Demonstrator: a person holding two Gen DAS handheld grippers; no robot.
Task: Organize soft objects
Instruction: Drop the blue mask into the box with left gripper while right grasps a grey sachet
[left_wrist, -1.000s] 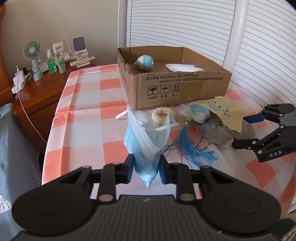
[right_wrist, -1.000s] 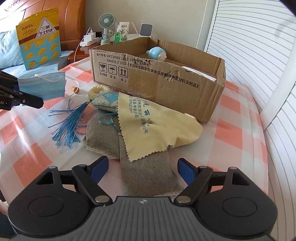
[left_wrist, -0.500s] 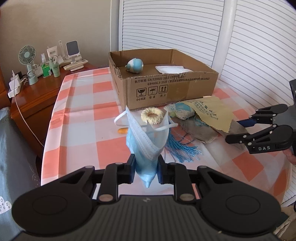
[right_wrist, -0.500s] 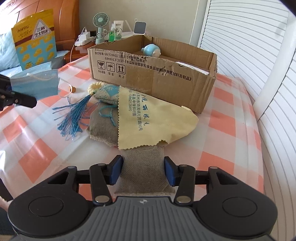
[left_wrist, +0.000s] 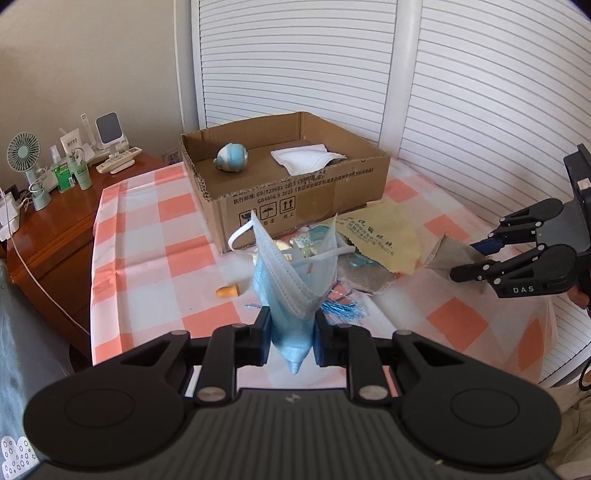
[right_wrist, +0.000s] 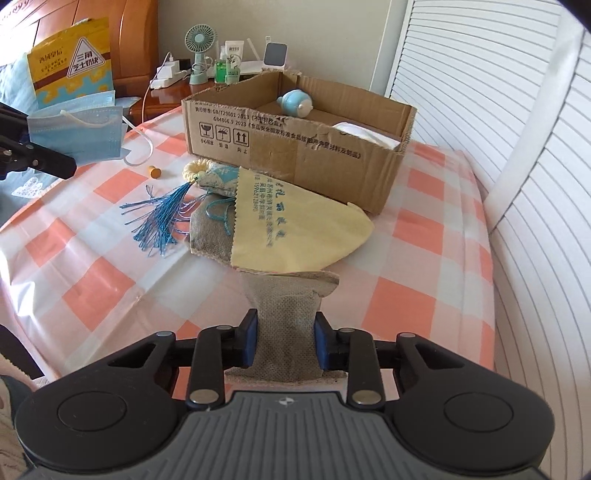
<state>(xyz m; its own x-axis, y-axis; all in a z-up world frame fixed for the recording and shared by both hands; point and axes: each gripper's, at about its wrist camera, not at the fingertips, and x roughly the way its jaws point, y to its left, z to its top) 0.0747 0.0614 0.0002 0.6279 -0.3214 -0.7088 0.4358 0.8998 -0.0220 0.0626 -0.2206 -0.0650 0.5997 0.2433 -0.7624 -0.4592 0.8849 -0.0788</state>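
Left view alone shows white cloth (left_wrist: 304, 159) flat inside box (left_wrist: 295, 199), left gripper (left_wrist: 291, 338) fingers clenched on blue mask (left_wrist: 291, 288), right gripper (right_wrist: 284, 341) fingers closing, pinching grey pouch (right_wrist: 286, 325) between them

cloth (right_wrist: 291, 229) lies on pouch (right_wrist: 284, 325) before the box (right_wrist: 295, 147) (toy (right_wrist: 295, 103) inside), tassel (right_wrist: 162, 218) left.

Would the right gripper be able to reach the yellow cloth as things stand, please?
Probably not yet: the right gripper is closing on the grey pouch, and the yellow cloth lies draped on that pouch.
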